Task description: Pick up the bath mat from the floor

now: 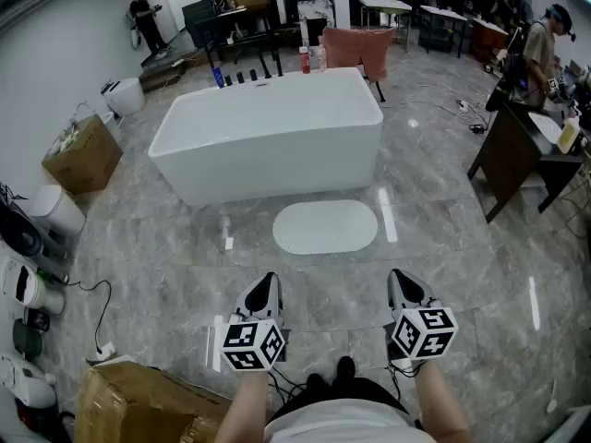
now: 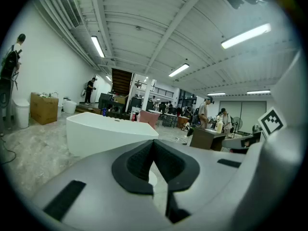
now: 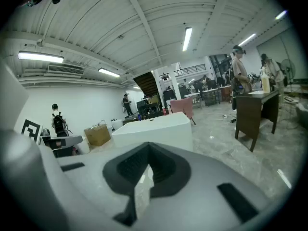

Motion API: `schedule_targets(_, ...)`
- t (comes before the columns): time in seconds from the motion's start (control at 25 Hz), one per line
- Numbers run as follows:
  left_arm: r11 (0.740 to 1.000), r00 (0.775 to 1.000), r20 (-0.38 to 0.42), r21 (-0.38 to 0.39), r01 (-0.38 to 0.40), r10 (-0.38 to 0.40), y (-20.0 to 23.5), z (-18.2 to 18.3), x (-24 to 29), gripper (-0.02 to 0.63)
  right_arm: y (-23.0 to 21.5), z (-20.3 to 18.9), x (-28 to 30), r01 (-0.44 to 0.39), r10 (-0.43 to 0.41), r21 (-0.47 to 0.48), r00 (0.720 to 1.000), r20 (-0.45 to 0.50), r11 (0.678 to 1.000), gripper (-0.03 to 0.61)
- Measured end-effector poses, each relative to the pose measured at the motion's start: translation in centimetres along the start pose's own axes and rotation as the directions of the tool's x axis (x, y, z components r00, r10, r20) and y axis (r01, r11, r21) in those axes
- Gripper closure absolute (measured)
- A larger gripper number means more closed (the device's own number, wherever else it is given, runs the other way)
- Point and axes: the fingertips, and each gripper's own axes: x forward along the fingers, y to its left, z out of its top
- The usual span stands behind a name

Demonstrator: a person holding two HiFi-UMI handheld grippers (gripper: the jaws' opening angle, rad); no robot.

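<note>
The bath mat (image 1: pixel 325 226) is a white oval lying flat on the grey marble floor, just in front of the white bathtub (image 1: pixel 268 132). My left gripper (image 1: pixel 269 281) and right gripper (image 1: pixel 398 278) are held side by side low in the head view. Both point toward the mat and stop well short of it, one past each end. In the left gripper view the left gripper (image 2: pixel 154 144) has its dark jaws shut with nothing between them. The right gripper (image 3: pixel 148 149) is likewise shut and empty in its own view.
A dark desk (image 1: pixel 517 155) stands at the right and a pink chair (image 1: pixel 360 49) behind the tub. Cardboard boxes sit at the left wall (image 1: pixel 83 155) and by my left side (image 1: pixel 138 404). Cables and appliances (image 1: pixel 37 293) line the left edge. People stand in the background.
</note>
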Motion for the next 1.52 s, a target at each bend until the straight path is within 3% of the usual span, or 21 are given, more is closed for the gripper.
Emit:
schedule_targets(0.24, 1.000, 1.000, -0.008, 0.015, -0.021, 0.021, -0.7, -0.4, 0.5, 0.612, -0.8, -0.1, 0.1, -0.009, 0.009, -0.002, 1.000, -0.003, 1.000, 0.577)
schedule_targets(0.44, 0.999, 0.999, -0.012, 0.009, -0.042, 0.042, -0.3, -0.9, 1.0, 0.611, -2.3, -0.3, 0.5, 0.055, -0.055, -0.040, 0.998, -0.004, 0.998, 0.577)
schedule_targets(0.64, 0.999, 0.999, -0.011, 0.002, -0.052, 0.052, -1.2, -0.9, 1.8, 0.551, -4.9, -0.3, 0.3, 0.088, -0.090, -0.055, 0.996, -0.020, 0.995, 0.564)
schedule_targets(1.0, 0.998, 0.997, -0.032, -0.007, -0.069, 0.068, -2.5, -1.3, 3.0, 0.413, -7.6, -0.3, 0.3, 0.037, -0.039, -0.027, 0.997, -0.070, 0.999, 0.488)
schedule_targets(1.52, 0.994, 0.994, -0.052, -0.047, -0.094, 0.091, 1.2, -0.7, 10.3, 0.376, -10.8, 1.0, 7.1, 0.066, -0.061, 0.056, 0.994, -0.085, 0.996, 0.483)
